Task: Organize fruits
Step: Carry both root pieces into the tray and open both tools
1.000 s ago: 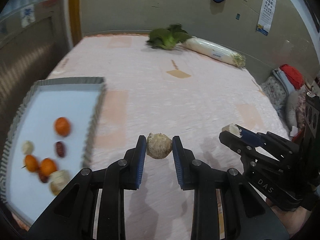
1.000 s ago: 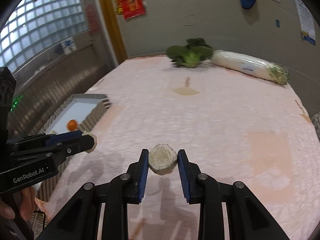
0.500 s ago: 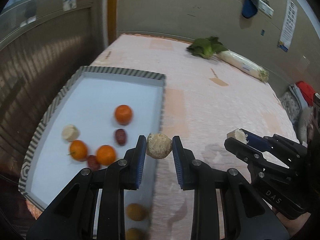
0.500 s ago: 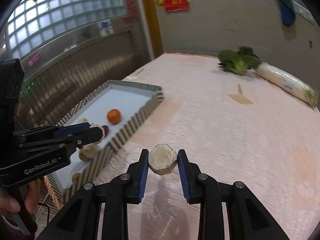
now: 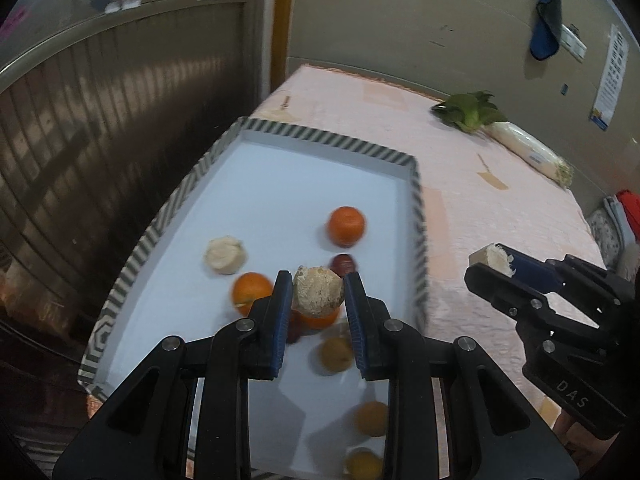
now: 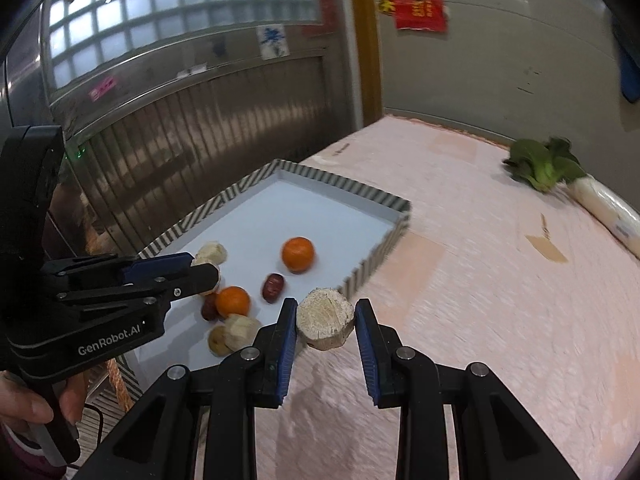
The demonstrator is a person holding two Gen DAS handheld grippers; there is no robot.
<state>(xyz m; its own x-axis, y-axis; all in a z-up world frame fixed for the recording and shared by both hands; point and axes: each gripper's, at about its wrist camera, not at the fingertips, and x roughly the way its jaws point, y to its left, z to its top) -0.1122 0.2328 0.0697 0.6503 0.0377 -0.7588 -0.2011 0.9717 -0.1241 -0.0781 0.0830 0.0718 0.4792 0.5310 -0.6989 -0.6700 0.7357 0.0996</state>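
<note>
A striped-rim tray (image 5: 320,138) with a white floor holds oranges (image 5: 346,226), dark red dates (image 5: 344,263), a pale chunk (image 5: 224,255) and several brownish fruits. My left gripper (image 5: 318,294) is shut on a rough beige fruit (image 5: 318,290) and holds it above the tray's near middle. My right gripper (image 6: 325,322) is shut on a flat-topped beige chunk (image 6: 325,318), above the pink cloth just right of the tray (image 6: 376,266). The left gripper (image 6: 200,272) also shows in the right wrist view, over the tray.
A pink cloth (image 6: 500,280) covers the table. A leafy green (image 5: 470,114) and a long white radish (image 5: 524,152) lie at the far right by the wall. Metal panelling (image 5: 100,140) runs along the tray's left side.
Both grippers have swung left with their fruits still held. The left gripper has moved from above the cloth to above the tray. The right gripper has come near the tray's right rim.
</note>
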